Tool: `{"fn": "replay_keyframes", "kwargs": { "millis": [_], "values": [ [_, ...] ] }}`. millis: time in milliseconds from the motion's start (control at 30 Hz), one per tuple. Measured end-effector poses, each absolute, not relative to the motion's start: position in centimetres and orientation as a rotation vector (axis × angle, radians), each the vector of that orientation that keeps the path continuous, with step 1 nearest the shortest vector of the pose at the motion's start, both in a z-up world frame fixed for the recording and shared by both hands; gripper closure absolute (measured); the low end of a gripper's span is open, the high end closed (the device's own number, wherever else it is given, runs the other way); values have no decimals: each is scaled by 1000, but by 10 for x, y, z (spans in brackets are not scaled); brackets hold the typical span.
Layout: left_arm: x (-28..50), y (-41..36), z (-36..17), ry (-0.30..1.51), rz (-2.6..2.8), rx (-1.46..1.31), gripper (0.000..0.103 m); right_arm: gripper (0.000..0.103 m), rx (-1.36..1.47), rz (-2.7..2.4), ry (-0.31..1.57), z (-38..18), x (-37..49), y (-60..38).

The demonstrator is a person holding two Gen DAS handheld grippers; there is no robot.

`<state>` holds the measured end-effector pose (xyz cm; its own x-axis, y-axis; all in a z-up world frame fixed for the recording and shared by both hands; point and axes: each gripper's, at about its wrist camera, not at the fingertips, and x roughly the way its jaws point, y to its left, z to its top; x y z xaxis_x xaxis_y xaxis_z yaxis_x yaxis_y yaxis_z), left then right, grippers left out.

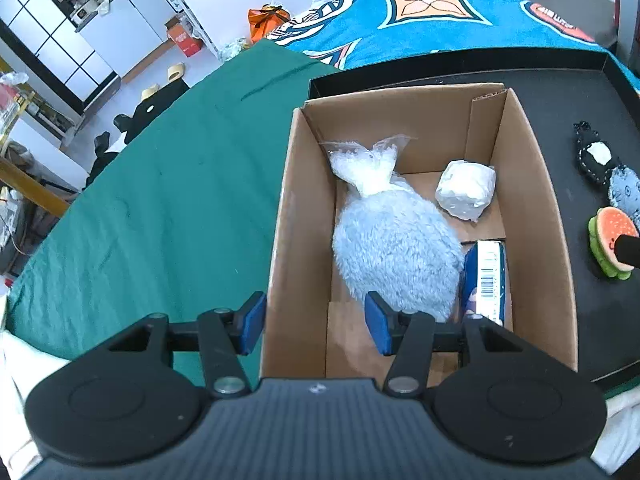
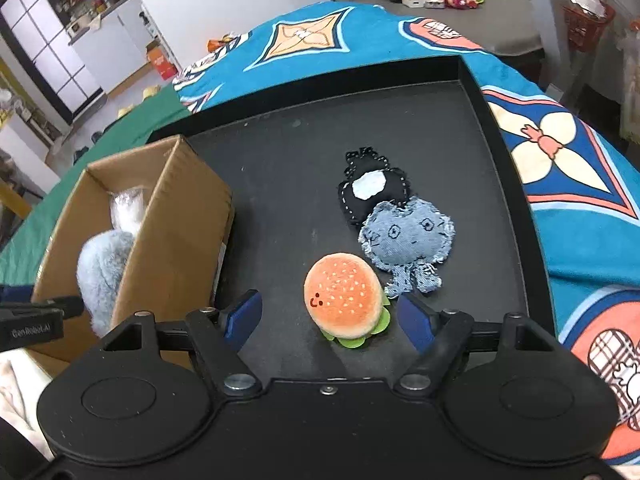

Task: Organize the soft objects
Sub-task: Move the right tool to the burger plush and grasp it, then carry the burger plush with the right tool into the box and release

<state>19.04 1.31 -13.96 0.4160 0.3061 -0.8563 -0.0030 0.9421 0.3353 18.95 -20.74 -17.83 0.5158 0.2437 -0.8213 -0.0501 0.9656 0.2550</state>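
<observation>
A green cloth (image 1: 160,184) is lying smooth over the counter at far left, meeting a bright blue patterned cloth (image 2: 360,36) farther back. On a black tray (image 2: 440,120) with a low raised rim, an open cardboard box (image 1: 304,216) is standing, its walls stiff and plain brown. Inside it a fluffy pale-blue plush (image 1: 396,244) is filling the middle, with a crinkly clear bag (image 1: 368,164) of white filling against its far end, a white wrapped bundle (image 1: 466,188) near the far right corner and a blue barcoded pack (image 1: 486,280) wedged along the right wall.

The left gripper (image 1: 316,324) is hanging with jaws wide apart, straddling the box's left wall: one blue pad outside, the other inside, just beside the plush; it is gripping nothing.

Right of the box, bare tray is lying open. There a round burger plush (image 2: 344,296) with an orange bun, stitched face and green felt leaf is sitting between the spread jaws of the right gripper (image 2: 328,316), neither pad clearly touching it. Just beyond it a frayed denim plush (image 2: 408,240) is overlapping a black felt plush (image 2: 372,188) with white stitching. The tray's right rim is standing near these toys.
</observation>
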Motion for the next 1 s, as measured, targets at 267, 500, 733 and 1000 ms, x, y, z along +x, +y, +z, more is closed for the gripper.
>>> {"fn": "replay_keyframes", "kwargs": {
  "millis": [267, 500, 733, 1000],
  "values": [
    [198, 7, -142, 1144, 205, 339, 49, 29, 181, 168, 1046, -193, 201, -198],
    [196, 6, -142, 1150, 207, 343, 47, 65, 168, 154, 1085, -200, 202, -198],
    [191, 10, -140, 1149, 216, 330, 47, 71, 170, 170, 1059, -186, 193, -201],
    [186, 16, -137, 1145, 222, 300, 46, 72, 171, 185, 1019, -165, 186, -202]
  ]
}}
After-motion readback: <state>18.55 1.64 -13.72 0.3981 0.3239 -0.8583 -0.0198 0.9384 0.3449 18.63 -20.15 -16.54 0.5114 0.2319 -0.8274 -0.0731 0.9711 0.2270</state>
